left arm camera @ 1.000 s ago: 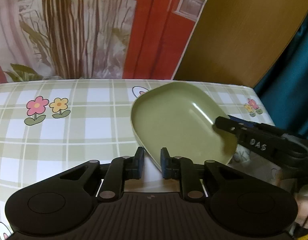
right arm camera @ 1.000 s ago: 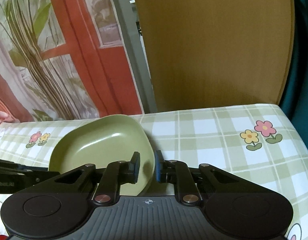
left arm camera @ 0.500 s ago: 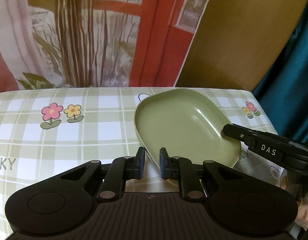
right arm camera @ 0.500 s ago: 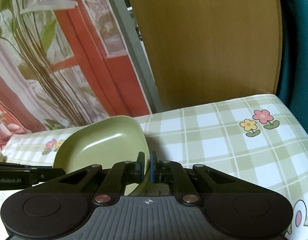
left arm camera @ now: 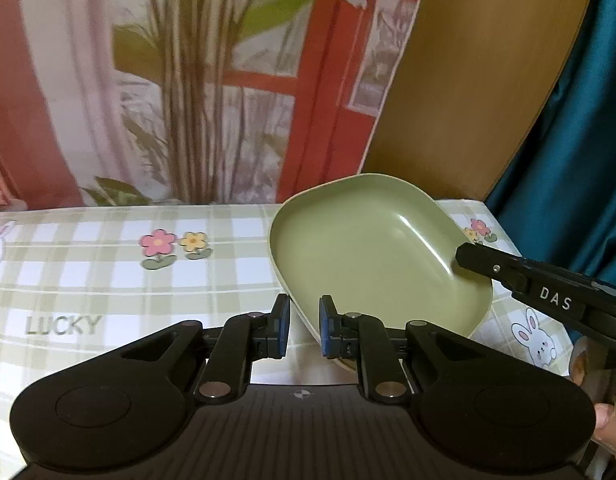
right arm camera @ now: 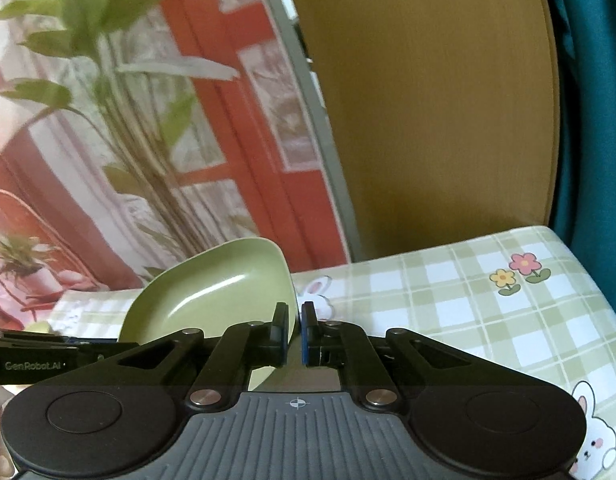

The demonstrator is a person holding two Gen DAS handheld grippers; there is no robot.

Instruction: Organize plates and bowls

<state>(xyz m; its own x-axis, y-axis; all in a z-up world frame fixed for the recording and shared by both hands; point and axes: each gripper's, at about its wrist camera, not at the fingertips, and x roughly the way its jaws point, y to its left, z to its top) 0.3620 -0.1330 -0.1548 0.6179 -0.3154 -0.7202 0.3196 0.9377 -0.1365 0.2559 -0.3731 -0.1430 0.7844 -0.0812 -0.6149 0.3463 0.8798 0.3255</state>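
A green squarish plate (left arm camera: 372, 256) is lifted and tilted above the checked tablecloth (left arm camera: 108, 280). My right gripper (right arm camera: 295, 334) is shut on its right rim; the plate (right arm camera: 212, 292) rises to the left of the fingers. In the left wrist view the right gripper's finger (left arm camera: 508, 272) reaches onto the plate's right edge. My left gripper (left arm camera: 304, 332) is open, its jaws standing either side of the plate's near-left rim without gripping it.
A printed backdrop with a plant and red frame (left arm camera: 188, 80) and a wooden board (right arm camera: 428, 120) stand behind the table. A teal curtain (left arm camera: 580, 120) hangs at the right. The table's right edge (right arm camera: 588, 280) is near.
The right gripper closed on the plate's rim and lifted it, tilting it up. Both cameras rose and tipped upward. The left gripper stayed open near the plate's rim.
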